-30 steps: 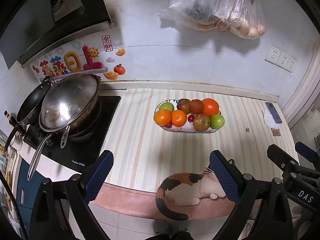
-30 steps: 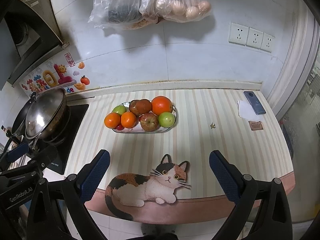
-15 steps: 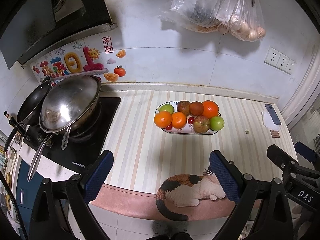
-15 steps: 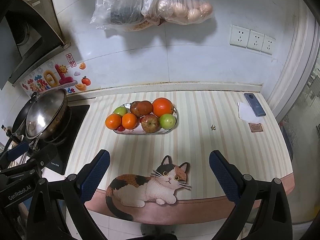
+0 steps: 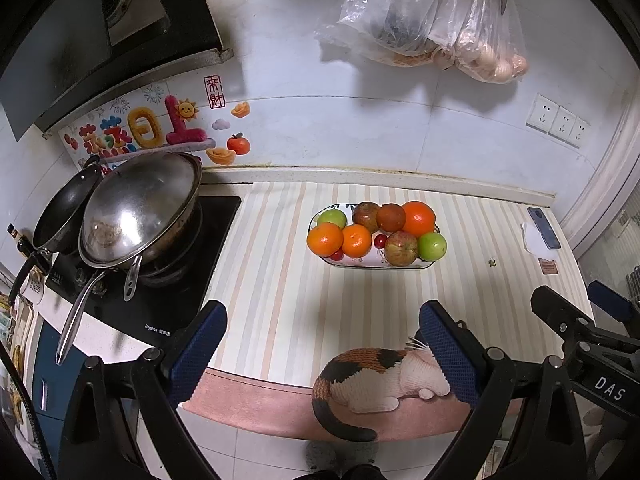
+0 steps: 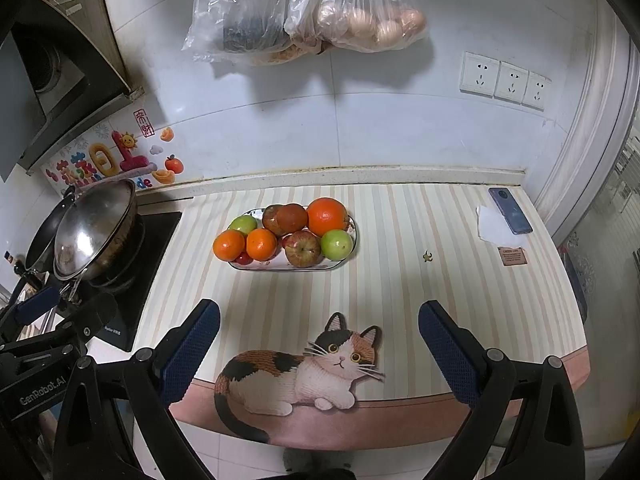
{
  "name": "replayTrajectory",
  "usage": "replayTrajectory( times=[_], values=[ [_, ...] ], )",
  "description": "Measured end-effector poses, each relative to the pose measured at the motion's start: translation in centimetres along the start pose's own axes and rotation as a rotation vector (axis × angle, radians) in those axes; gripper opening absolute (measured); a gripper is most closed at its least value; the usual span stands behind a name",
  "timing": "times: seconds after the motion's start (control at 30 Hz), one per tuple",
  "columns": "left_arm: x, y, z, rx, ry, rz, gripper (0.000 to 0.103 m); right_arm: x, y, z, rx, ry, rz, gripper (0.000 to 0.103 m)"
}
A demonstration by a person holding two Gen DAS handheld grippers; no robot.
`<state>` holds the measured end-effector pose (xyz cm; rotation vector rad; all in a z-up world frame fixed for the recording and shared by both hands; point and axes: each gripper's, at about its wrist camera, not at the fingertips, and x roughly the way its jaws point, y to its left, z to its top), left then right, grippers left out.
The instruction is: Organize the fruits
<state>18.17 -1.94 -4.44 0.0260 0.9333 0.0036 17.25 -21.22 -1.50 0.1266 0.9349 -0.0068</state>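
An oval white plate in the middle of the striped counter holds oranges, green apples, a red apple, brown fruits and small red ones. My left gripper hovers over the counter's front edge, open and empty, well short of the plate. My right gripper is also open and empty, above the cat picture near the front edge. The right gripper's body shows at the right of the left wrist view.
A steel wok and a black pan sit on the black hob at the left. A phone on white paper lies at the far right. Plastic bags hang on the wall above. Bare striped counter lies between grippers and plate.
Both views have shifted slightly; the plate sits a touch lower in frame. Both grippers stay open and nothing on the counter has moved.
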Motion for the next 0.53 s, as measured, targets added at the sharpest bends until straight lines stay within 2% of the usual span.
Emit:
replayTrajectory(
  times=[0.53],
  values=[
    [-0.32, -0.04, 0.04, 0.003, -0.007, -0.001, 0.099, -0.07, 0.20, -0.34, 0.003, 0.010, 0.001, 0.102]
  ],
)
